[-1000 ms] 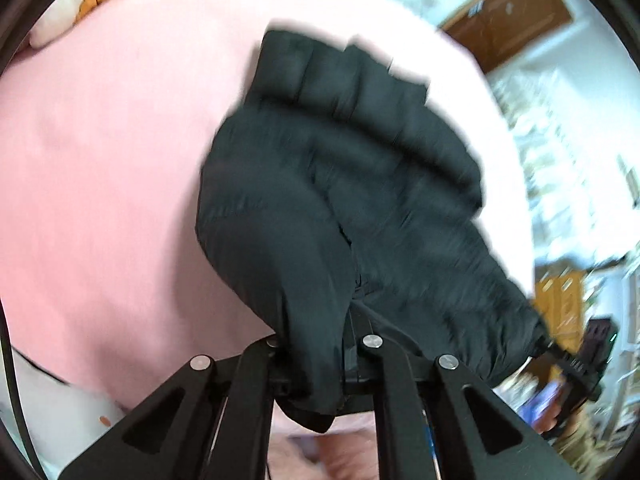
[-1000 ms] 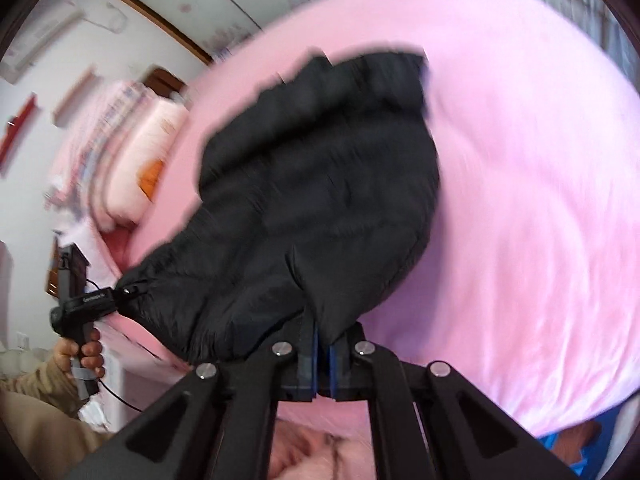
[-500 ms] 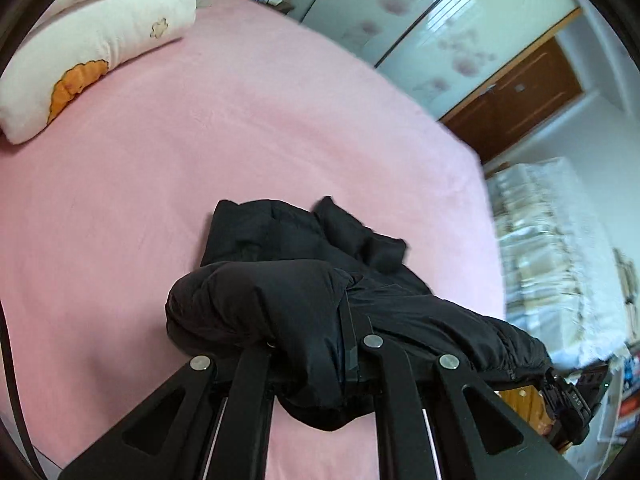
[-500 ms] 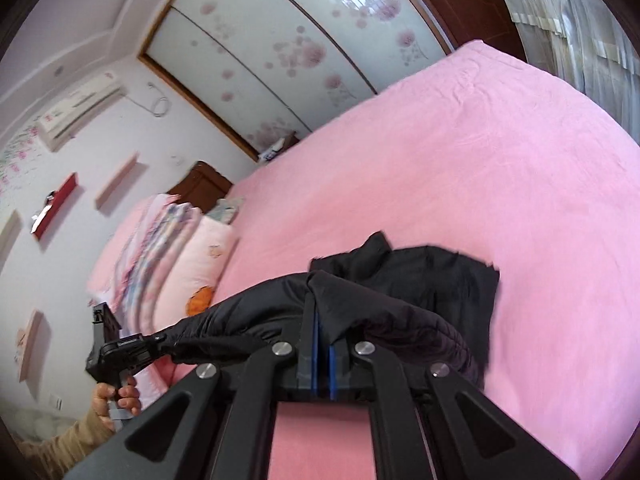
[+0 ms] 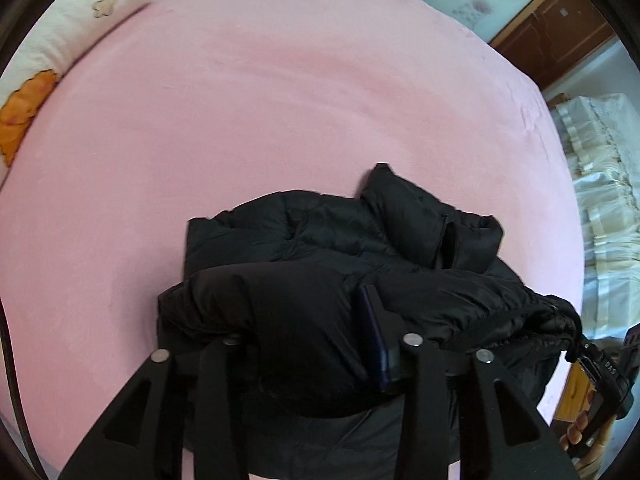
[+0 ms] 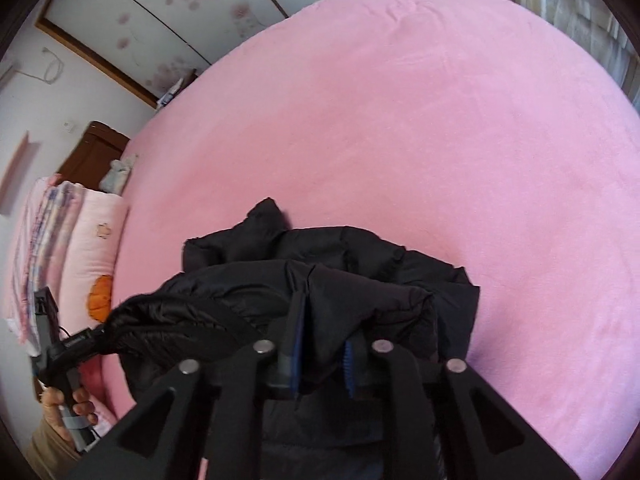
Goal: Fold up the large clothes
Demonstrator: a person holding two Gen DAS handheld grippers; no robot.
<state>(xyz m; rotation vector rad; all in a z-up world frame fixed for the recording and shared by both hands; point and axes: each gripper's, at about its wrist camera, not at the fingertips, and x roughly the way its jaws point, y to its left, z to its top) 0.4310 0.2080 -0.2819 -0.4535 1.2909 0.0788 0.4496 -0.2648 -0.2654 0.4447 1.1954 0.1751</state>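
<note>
A black puffer jacket (image 5: 328,248) lies bunched on the pink bed (image 5: 280,100), near its front edge; it also shows in the right wrist view (image 6: 320,264). My left gripper (image 5: 304,344) is open, jaws spread wide, with a fold of jacket draped loosely between them. My right gripper (image 6: 320,356) is open too, with jacket fabric lying between its blue-padded fingers (image 6: 297,354). Each gripper shows in the other's view: the right one (image 5: 600,372) and the left one (image 6: 68,348), both at the jacket's edge.
A white pillow with an orange print (image 5: 60,52) lies at the bed's left side, with folded quilts (image 6: 44,232) beside it. A wardrobe with flowered sliding doors (image 6: 168,20) stands behind. Stacked pale bedding (image 5: 600,184) sits to the right of the bed.
The jacket was swung down from the air onto the bed. Both grippers have opened from shut, and the fabric now rests loosely between the jaws.
</note>
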